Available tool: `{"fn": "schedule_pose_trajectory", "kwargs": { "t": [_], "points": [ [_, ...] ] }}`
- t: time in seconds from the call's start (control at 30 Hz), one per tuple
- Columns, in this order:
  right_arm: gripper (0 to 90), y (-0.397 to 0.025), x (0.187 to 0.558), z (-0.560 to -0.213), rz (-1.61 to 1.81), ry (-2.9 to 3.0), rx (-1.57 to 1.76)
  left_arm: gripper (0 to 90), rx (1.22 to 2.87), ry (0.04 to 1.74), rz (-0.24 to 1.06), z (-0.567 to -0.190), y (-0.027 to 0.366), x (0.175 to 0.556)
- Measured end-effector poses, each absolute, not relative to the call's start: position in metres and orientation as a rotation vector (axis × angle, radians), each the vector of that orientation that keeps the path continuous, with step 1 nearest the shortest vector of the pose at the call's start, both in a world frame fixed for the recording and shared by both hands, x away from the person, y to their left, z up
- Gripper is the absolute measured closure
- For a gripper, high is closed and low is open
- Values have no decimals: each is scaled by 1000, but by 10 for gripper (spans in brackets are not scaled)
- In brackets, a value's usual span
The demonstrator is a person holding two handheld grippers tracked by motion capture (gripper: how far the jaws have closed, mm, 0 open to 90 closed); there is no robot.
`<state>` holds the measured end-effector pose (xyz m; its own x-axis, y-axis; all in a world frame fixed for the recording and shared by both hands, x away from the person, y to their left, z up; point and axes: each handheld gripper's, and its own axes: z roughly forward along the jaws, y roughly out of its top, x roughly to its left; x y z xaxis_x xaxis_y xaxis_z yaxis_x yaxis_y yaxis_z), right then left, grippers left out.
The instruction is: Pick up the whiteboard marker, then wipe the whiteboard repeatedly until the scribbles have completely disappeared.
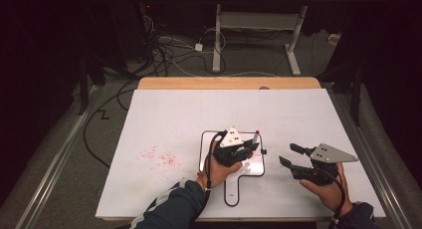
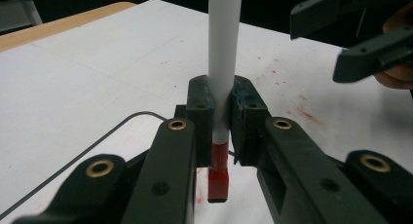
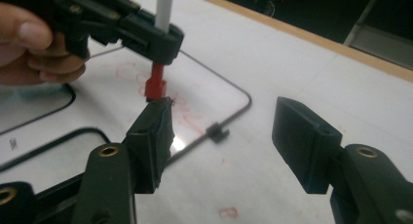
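Left gripper point(image 2: 221, 136): jaws closed on a marker, clamping its white barrel just above the red end; a hand point(image 1: 219, 170) carries it over the small board.
Marker point(image 2: 223, 53): white barrel, red tip section pointing down; held roughly upright. In the right gripper view the red tip point(image 3: 156, 86) sits at or just above the board surface; contact cannot be confirmed.
Whiteboard point(image 1: 256, 165): small, white, with a dark rounded border and a handle-like tab toward the person; lies flat on the table, under the left gripper. Faint red marks show on it near the tip.
Right gripper point(image 1: 294, 156): jaws wide apart, holding nothing; held by the other hand point(image 1: 330, 188) to the right of the board, near the left gripper but apart from it.
Table point(image 1: 164, 114): white top with a wooden far edge; scattered red specks point(image 1: 161, 158) left of the board.
Small black clip point(image 3: 217, 133): sits on the board's border.
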<state>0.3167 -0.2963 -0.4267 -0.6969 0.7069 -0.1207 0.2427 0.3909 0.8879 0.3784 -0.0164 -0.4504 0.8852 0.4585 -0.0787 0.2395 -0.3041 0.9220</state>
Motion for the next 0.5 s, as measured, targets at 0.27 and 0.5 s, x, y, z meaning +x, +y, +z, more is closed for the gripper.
{"fn": "schedule_pose_trajectory", "kwargs": {
  "t": [0.27,0.5],
  "points": [
    [396,-297,313,-429,1254,2183,795,785,1953,483,233,-452,-31,384],
    [390,-290,312,-433,1219,2215,749,786,1972,504,252,-457,-24,389]
  ]
}}
